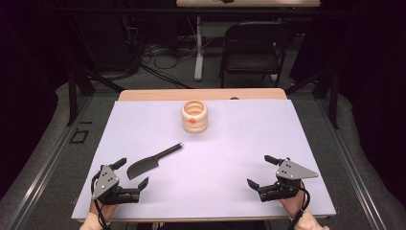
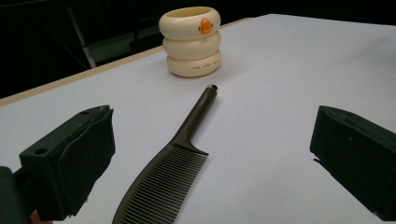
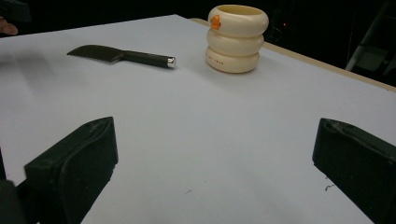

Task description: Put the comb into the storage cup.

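A dark folding chair [image 1: 253, 45] and cables [image 1: 163, 55] on grey floor [image 1: 158, 79].

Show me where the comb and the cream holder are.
comb [image 2: 161, 186], left gripper view, on its teeth.
cream holder [image 1: 194, 116], high view, on its ringed side wall.

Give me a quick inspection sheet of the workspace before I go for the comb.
Surface: white table top, flat and bare around the items.
Job's things: dark comb lying flat, handle toward the cream ringed cup, which stands upright at the far middle.
Clutter: nothing seen.
Grippers: left gripper open, beside the comb's teeth end, not touching; right gripper open, holding nothing.
Cables: one trails from each gripper; more lie on the floor behind.
Surroundings: black folding chair beyond the table.
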The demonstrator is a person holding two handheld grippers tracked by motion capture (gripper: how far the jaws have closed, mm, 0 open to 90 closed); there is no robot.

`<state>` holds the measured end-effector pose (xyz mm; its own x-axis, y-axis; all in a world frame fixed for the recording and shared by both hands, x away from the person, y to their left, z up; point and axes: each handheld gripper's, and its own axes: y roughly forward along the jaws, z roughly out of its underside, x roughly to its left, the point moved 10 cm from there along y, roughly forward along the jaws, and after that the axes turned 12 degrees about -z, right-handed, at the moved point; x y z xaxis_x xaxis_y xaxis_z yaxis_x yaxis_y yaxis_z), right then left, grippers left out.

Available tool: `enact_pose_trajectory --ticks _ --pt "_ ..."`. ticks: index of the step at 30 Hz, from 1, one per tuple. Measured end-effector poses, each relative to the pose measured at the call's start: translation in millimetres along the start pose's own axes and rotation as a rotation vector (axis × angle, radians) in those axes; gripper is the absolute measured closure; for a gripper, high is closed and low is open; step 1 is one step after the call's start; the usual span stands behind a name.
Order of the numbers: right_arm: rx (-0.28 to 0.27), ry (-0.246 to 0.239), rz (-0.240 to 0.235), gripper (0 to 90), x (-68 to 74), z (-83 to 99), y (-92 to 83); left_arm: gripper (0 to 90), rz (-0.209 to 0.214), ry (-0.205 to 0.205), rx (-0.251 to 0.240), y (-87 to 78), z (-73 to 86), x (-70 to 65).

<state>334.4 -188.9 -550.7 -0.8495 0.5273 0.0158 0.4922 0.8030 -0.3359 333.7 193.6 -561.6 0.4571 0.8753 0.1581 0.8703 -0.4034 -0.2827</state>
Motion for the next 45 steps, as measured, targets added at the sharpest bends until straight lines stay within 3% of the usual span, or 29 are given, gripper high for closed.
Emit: enact_pose_trajectory --ticks 17,24,36,45 --pt "0.008 0.004 0.0 0.0 -0.5 1.2 1.0 0.1 0.003 0.005 0.025 10.7 -3.1 -8.0" --pt "0.012 0.012 -0.002 0.0 -0.7 2.1 2.6 0.1 -0.014 -0.019 0.024 16.8 -6.9 -4.5" --pt "0.015 0.013 -0.001 0.0 -1.1 2.5 3.2 0.1 -0.027 -0.043 0.041 35.0 -15.3 -1.4" --pt "0.014 0.011 -0.001 0.0 -1.0 2.3 3.1 0.1 -0.026 -0.038 0.059 49.9 -20.3 -2.4"
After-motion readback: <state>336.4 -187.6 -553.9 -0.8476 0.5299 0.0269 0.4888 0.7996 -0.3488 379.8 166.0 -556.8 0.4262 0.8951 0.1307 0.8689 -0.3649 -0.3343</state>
